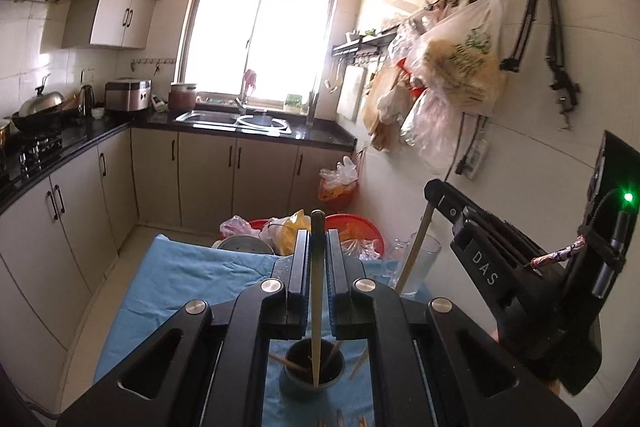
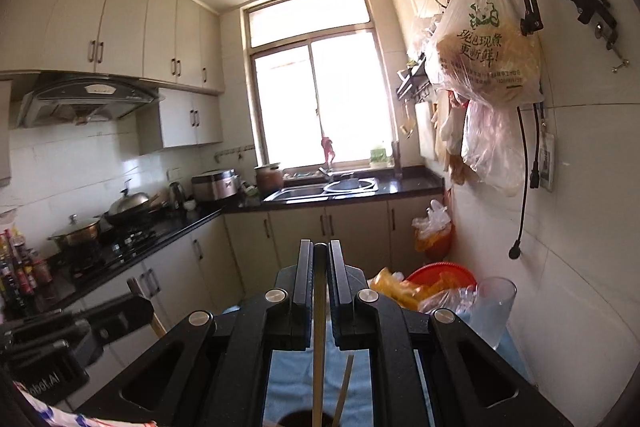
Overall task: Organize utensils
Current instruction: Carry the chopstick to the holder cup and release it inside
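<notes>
Right wrist: cup (image 2: 306, 420) cut off below chopstick (image 2: 319, 327).

My left fingers (image 1: 318, 241) clamp a chopstick (image 1: 316, 307) hanging into the cup (image 1: 314, 367) on the worktop (image 1: 180, 279), glass (image 1: 420, 263) right, basin (image 1: 360, 223) behind.

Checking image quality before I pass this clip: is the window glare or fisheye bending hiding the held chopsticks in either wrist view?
Left wrist view: window blown out white, chopstick still sharp between the fingers. Right wrist view: same glare, walls bowed at the edges, chopstick clear but darker.
</notes>
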A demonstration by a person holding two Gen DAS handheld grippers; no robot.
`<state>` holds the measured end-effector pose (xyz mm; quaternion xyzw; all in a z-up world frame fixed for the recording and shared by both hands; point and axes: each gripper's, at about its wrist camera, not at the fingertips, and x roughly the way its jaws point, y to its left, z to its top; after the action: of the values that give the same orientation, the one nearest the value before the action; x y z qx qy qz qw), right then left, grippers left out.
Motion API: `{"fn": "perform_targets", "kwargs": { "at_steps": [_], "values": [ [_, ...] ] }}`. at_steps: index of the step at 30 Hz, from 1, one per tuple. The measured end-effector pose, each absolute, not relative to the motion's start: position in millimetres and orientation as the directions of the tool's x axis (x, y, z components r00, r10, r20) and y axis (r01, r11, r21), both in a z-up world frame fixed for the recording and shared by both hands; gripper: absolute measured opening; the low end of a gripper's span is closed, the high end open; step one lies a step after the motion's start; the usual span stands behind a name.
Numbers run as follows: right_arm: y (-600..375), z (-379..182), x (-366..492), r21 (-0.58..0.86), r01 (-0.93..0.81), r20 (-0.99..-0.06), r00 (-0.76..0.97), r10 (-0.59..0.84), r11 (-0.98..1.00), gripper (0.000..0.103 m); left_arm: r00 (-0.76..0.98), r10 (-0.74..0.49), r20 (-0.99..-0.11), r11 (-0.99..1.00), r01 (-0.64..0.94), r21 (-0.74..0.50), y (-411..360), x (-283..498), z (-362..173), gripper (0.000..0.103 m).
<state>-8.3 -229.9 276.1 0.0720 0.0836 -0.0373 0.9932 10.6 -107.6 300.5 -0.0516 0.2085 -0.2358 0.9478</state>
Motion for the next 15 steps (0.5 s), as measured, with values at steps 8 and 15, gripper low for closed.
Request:
{"fn": "perform_targets", "kwargs": {
  "at_steps": [8, 15],
  "values": [
    [-236.1, 224.8, 40.0, 0.155, 0.107, -0.280, 0.958, -0.060, 0.982, 0.007, 0.756, -0.437, -0.487, 0.899, 0.389, -0.203, -129.8, 62.5, 253.7, 0.007],
    [-237.1, 201.0, 47.6, 0.144, 0.096, -0.338, 0.940, -0.042, 0.985, 0.008, 0.760, -0.422, -0.494, 0.906, 0.375, -0.196, -124.7, 59.2, 243.0, 0.007]
  ]
}}
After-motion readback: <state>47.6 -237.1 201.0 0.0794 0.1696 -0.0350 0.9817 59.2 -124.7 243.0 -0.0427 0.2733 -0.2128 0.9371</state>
